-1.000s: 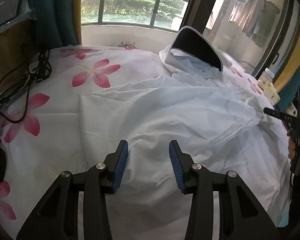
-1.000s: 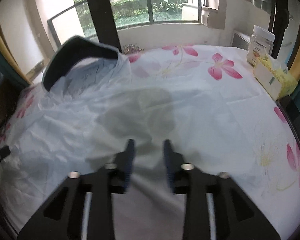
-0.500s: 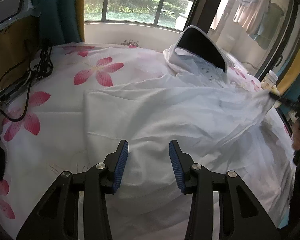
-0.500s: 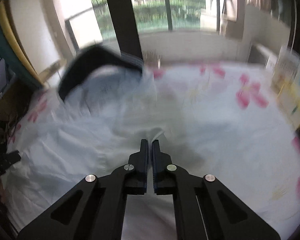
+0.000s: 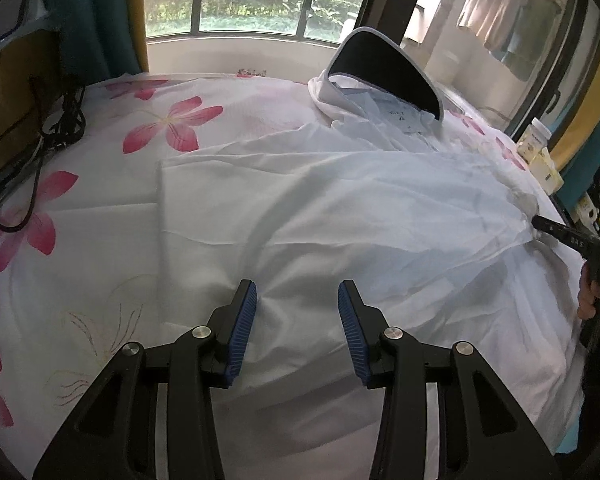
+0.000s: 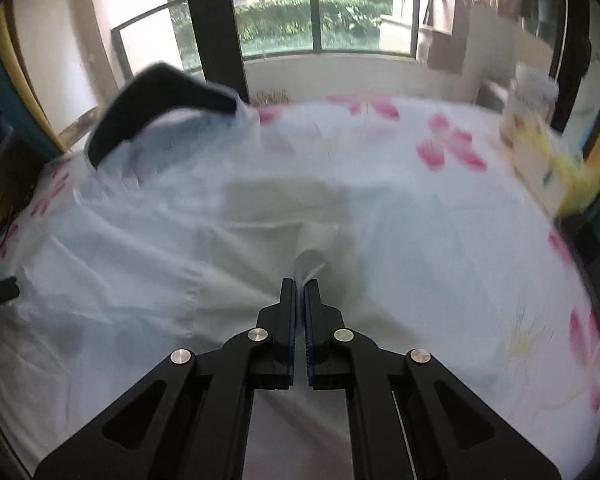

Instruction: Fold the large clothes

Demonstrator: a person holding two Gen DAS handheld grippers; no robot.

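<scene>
A large white shirt (image 5: 340, 216) lies spread on the flowered bedsheet (image 5: 100, 184), its dark-lined collar (image 5: 384, 68) standing up at the far side. My left gripper (image 5: 296, 300) is open, its blue pads hovering just over the near part of the shirt. My right gripper (image 6: 299, 286) is shut on a pinched fold of the shirt (image 6: 140, 248). It also shows at the right edge of the left wrist view (image 5: 540, 224), pulling the cloth taut. The collar (image 6: 156, 104) shows at the left in the right wrist view.
Black cables (image 5: 60, 120) lie along the bed's left edge by a wooden board. A white jar (image 5: 534, 140) and a yellow packet (image 6: 548, 168) stand at the bed's right edge. A window with railing (image 5: 252, 4) is beyond the bed.
My right gripper closed on the shirt's edge, lifted it, then drew it rightward and down, stretching the cloth. My left gripper stayed open over the shirt.
</scene>
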